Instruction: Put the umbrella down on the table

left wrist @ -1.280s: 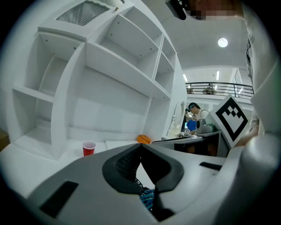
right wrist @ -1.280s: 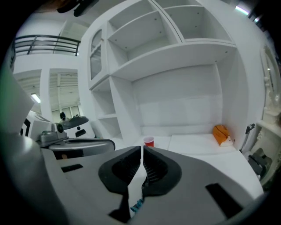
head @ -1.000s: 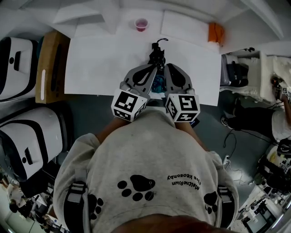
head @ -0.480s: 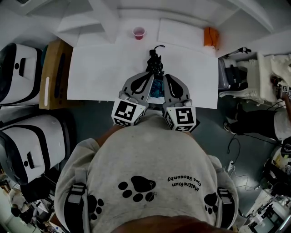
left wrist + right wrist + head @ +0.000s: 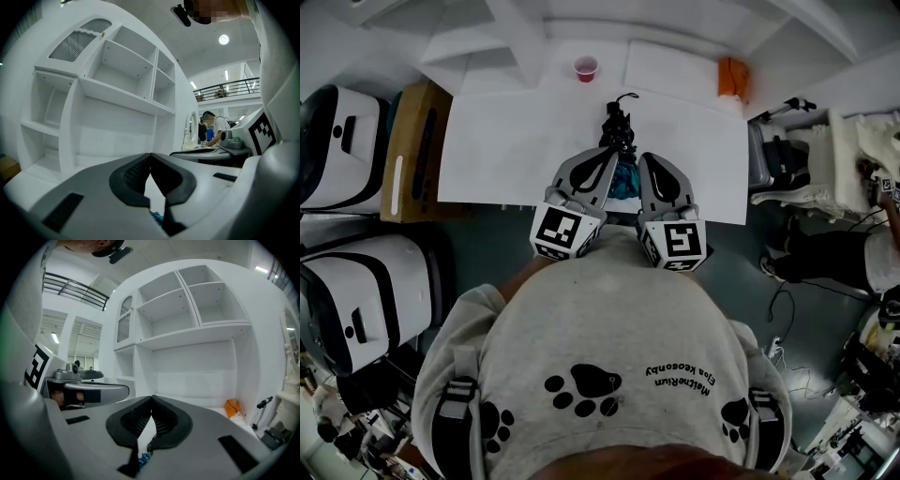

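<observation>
The folded umbrella [image 5: 618, 131] lies lengthwise between my two grippers over the white table [image 5: 506, 141]. Its black handle end with a strap points away from me, and its teal fabric [image 5: 624, 180] shows between the gripper bodies. My left gripper [image 5: 609, 156] [image 5: 150, 154] is shut, its tips meeting with nothing between them. My right gripper [image 5: 639, 159] [image 5: 151, 398] is shut the same way. In each gripper view a scrap of teal fabric [image 5: 155, 217] [image 5: 142, 458] shows low behind the jaws. Whether either gripper grips it is hidden.
A small red cup [image 5: 586, 67] stands at the table's far edge and an orange object [image 5: 731, 75] at its far right. A brown box [image 5: 411, 150] and white cases [image 5: 356, 300] sit left of the table. A white shelf unit [image 5: 187, 319] rises behind it.
In the head view both grippers and the table sit slightly lower than before. Against the table, the grippers and umbrella have barely shifted. Both grippers stay shut.
</observation>
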